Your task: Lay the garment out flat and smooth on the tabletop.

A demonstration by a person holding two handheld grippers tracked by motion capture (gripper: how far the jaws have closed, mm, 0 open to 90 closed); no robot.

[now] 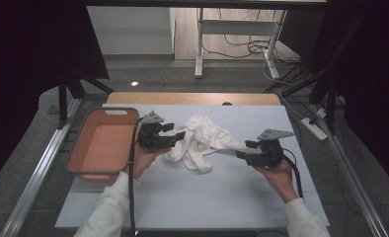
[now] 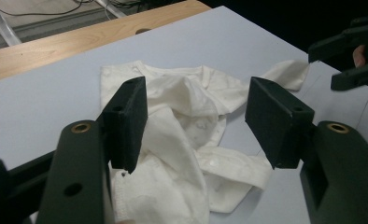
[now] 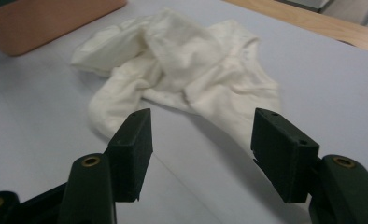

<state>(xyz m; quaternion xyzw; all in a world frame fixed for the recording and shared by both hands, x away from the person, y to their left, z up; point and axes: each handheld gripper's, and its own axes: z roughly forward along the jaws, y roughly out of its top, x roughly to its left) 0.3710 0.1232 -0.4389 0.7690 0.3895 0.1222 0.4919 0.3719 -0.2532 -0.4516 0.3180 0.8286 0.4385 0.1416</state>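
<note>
Nearest the high camera: white sleeves and two hands coming in over the near edge of the tabletop, pale sheet across it, bare wood strip at the far edge.

Right gripper, toward the right edge: jaws set wide, nothing pinched; in the right gripper view both black pads apart over bare sheet, a stretched-out tail of the cloth running up to the gap, touching or not cannot be told.

Left gripper, left of centre: jaws likewise wide, gripping nothing; in the left gripper view the pads hanging just above the near folds of the cloth, contact unclear.

White garment, crumpled, at the middle of the tabletop between the two grippers; one narrow end pulled out toward the right gripper, bulk bunched beside the left gripper.

Orange bin, rectangular, along the left edge, just left of the left gripper, holding nothing visible.

Beyond the far edge: grey floor, white desk legs, tangled cables; power strip off the right edge.
</note>
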